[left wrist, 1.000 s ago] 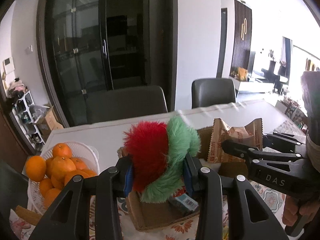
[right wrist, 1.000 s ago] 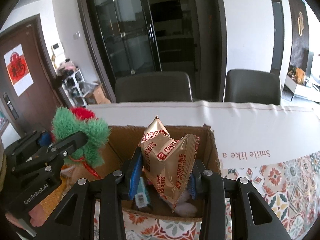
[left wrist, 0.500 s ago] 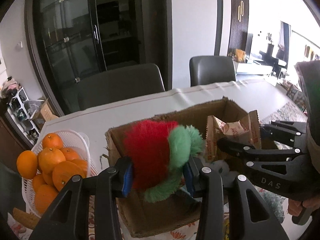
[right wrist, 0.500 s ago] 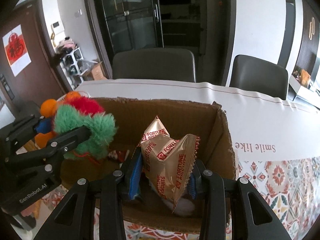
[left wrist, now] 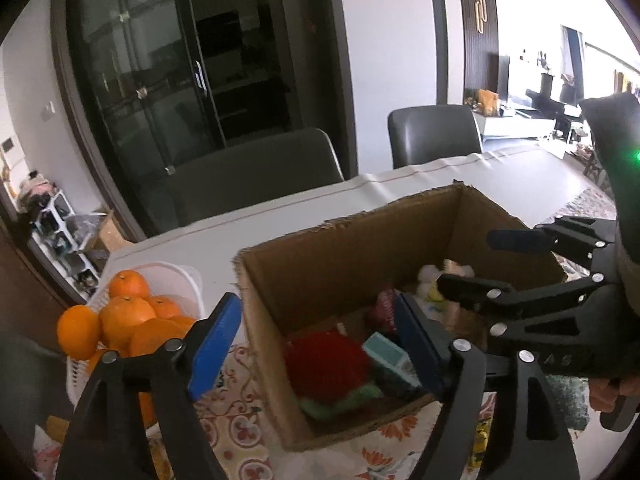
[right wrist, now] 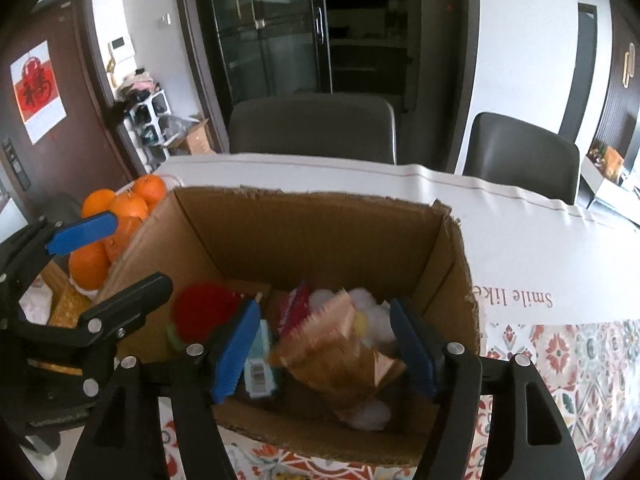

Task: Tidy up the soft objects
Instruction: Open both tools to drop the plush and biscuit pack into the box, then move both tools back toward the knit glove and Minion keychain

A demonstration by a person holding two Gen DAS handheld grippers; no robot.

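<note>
An open cardboard box (left wrist: 340,256) (right wrist: 304,220) stands on the table. Inside lie the red and green plush toy (left wrist: 326,364) (right wrist: 200,312), the gold biscuit packet (right wrist: 340,360), a white fluffy toy (right wrist: 372,316) and a teal packet (left wrist: 390,360) (right wrist: 260,364). My left gripper (left wrist: 320,344) is open and empty above the box's near left corner. My right gripper (right wrist: 324,348) is open and empty over the box, the biscuit packet loose between and below its fingers.
A white basket of oranges (left wrist: 120,312) (right wrist: 116,216) stands left of the box. The table has a white cloth (right wrist: 520,240) and a patterned mat (right wrist: 560,360). Two dark chairs (right wrist: 312,128) stand behind the table.
Both grippers have opened. The plush toy has dropped from the left gripper into the box, and the biscuit packet has dropped from the right gripper into the box.
</note>
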